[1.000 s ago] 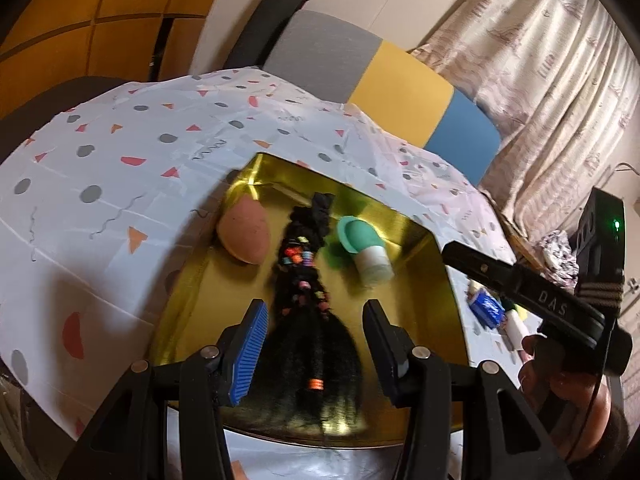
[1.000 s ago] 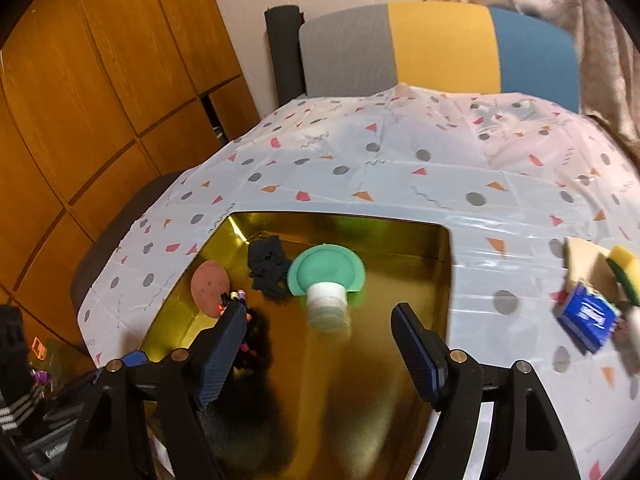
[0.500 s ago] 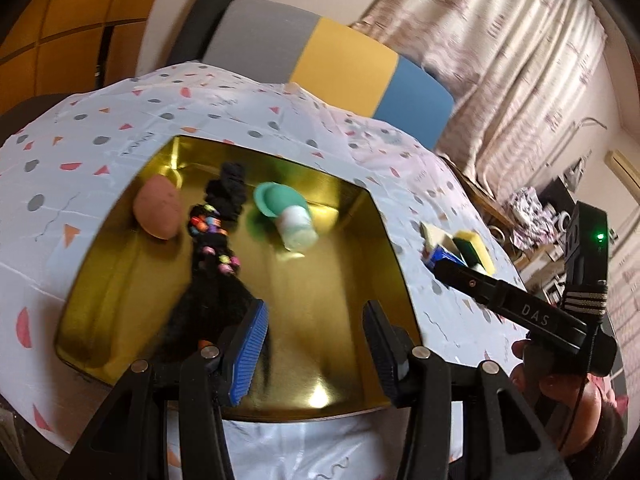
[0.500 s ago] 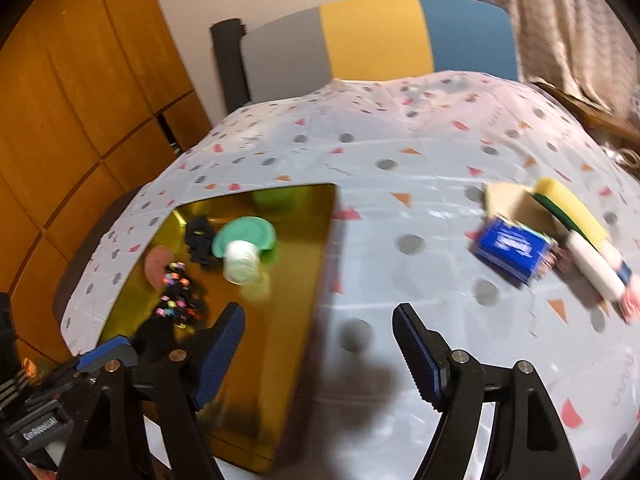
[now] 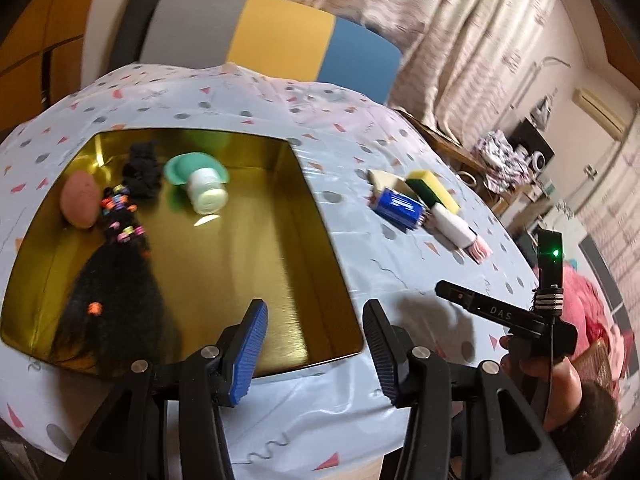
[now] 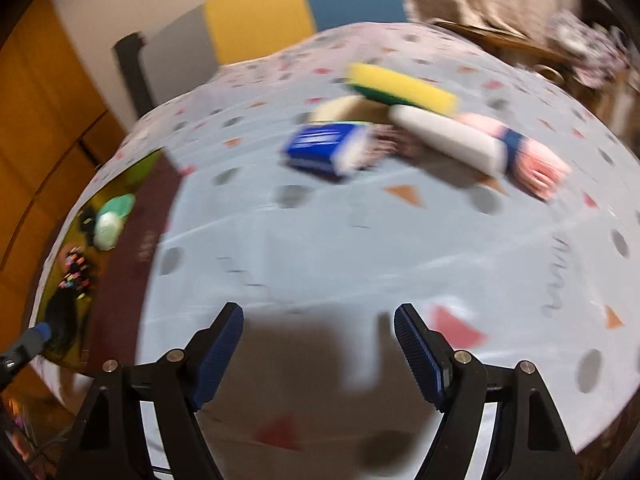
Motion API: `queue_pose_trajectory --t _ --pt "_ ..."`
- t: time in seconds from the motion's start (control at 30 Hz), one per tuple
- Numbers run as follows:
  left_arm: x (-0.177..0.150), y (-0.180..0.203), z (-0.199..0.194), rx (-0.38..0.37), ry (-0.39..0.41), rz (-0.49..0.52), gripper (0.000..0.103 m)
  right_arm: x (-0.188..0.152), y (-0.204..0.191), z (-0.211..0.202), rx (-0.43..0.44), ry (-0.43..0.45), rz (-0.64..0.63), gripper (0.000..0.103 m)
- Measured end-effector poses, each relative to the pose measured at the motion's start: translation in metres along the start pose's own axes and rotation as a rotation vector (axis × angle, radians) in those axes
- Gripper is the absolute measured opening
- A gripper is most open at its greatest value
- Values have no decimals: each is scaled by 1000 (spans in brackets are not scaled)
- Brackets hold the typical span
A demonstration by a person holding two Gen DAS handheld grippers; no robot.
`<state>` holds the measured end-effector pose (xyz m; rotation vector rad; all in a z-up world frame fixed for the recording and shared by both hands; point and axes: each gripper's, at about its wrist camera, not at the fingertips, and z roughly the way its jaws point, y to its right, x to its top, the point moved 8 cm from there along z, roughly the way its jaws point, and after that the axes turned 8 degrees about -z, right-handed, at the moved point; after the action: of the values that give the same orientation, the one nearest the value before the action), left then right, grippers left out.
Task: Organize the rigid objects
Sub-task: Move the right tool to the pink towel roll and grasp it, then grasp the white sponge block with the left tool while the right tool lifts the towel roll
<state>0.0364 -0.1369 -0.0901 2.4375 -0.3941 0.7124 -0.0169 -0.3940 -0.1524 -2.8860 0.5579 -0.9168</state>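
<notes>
A gold tray holds a pink sponge egg, a black beaded hairpiece and a green-capped white jar. To its right on the cloth lie a blue box, a yellow-green sponge, a beige wedge and a white brush with pink bristles. My left gripper hangs open over the tray's near right corner, holding nothing. My right gripper stands open and empty over bare cloth, short of the blue box, sponge and brush; this view is blurred.
A spotted white tablecloth covers the round table. A grey, yellow and blue chair back stands behind it, with curtains to the right. A hand holds the other gripper's handle at the right edge.
Both views have swung right. The tray slid to the left of each frame, and the blue box, sponge and brush came into the middle of the right wrist view. The right jaws stand slightly wider.
</notes>
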Motion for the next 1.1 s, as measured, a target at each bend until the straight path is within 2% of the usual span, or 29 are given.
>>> queue_pose_trajectory --t 0.2,0.4,0.53,0.73,0.93,1.1 --pt "-3 34 18 -25 -48 58 50 6 72 -13 -83 44 95 79" --pt "1 54 26 -22 -57 82 50 55 145 -24 -200 113 111 79" --pt "0 60 31 -12 -71 85 50 87 177 -16 -229 117 107 79" --pt "-2 67 40 15 -102 94 50 108 198 28 -205 16 58 80" --pt "-6 76 48 30 -125 116 50 110 197 57 -136 -10 30 80" --pt "-9 86 57 24 -150 129 50 107 185 59 -120 3 21 67"
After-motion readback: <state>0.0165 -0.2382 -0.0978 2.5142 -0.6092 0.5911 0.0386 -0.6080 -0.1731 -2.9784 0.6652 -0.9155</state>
